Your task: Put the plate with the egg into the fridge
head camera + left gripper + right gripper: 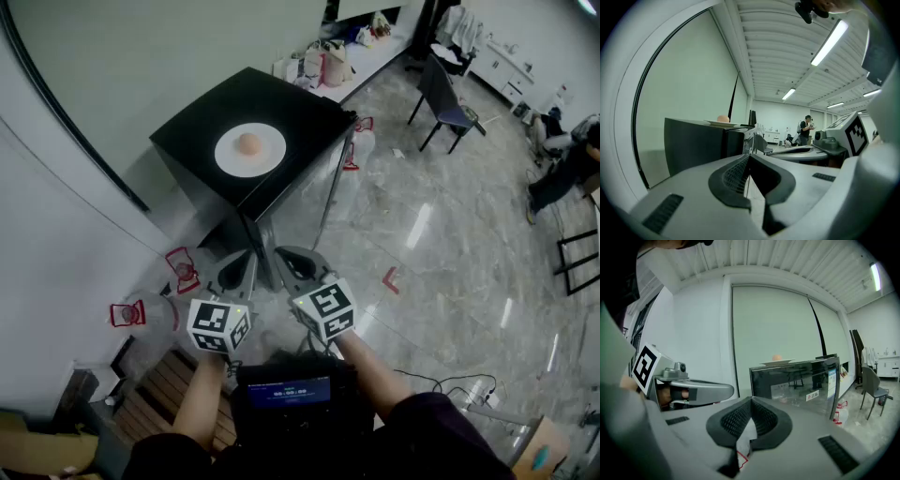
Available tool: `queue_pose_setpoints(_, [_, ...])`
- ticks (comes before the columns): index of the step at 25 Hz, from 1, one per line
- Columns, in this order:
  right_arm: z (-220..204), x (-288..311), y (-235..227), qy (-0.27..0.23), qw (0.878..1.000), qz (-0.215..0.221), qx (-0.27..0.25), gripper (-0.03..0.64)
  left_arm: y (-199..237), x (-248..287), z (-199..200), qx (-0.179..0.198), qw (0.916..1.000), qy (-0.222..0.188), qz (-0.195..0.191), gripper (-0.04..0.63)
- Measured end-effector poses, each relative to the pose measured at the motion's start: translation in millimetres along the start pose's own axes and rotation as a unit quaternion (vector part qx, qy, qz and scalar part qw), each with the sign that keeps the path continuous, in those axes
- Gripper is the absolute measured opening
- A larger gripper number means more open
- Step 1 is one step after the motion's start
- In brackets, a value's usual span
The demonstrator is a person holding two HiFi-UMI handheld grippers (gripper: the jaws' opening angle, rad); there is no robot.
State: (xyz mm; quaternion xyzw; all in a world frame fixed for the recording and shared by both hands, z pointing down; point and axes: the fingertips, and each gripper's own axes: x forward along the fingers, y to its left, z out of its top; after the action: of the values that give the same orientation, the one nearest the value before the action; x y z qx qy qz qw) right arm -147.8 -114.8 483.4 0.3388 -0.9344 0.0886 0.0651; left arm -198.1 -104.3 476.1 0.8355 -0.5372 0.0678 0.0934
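Observation:
A white plate with a brown egg on it lies on top of a small black fridge, whose door is closed. My left gripper and right gripper hang side by side in front of the fridge, well short of it, both shut with nothing between the jaws. In the left gripper view the plate and egg show on the fridge top, above the left gripper. In the right gripper view the plate sits above the fridge's glossy door, beyond the right gripper.
Clear water jugs with red handles stand at the left by the wall; another jug stands right of the fridge. A blue chair and a seated person are far off. A wooden pallet lies below my left arm.

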Motion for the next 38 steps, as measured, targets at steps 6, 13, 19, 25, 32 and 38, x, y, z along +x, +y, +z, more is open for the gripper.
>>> queue_pose_setpoints(6, [0.8, -23.2, -9.0, -0.006, 1.0, -0.01, 0.01, 0.008, -22.4, 0.6, 4.5, 0.008, 1.0, 0.005, 0.002, 0.011])
queue_pose_setpoints(13, [-41.5, -20.7, -13.7, 0.026, 0.997, -0.069, 0.033, 0.009, -5.1, -9.2, -25.2, 0.011, 0.999, 0.027, 0.034, 0.011])
queue_pose_setpoints(19, [-96.6, 24.4, -13.8, 0.089, 0.988, -0.116, 0.047, 0.074, 26.6, -2.8, -46.4, 0.008, 0.9988, 0.047, 0.009, 0.012])
queue_pose_setpoints(25, [-132.3, 67.7, -25.0, 0.12, 0.968, -0.215, 0.049, 0.088, 61.8, -0.8, -59.0, 0.0, 0.9976, 0.062, -0.031, 0.012])
queue_pose_setpoints(32, [-137.6, 82.0, -41.0, 0.109, 0.941, -0.315, 0.062, 0.103, 88.0, 3.0, -64.8, -0.002, 0.9946, 0.063, -0.082, 0.012])
queue_pose_setpoints(38, [-143.5, 82.9, -42.0, 0.105, 0.928, -0.353, 0.052, 0.101, 88.1, 14.0, -77.4, 0.001, 0.9897, 0.077, -0.121, 0.012])
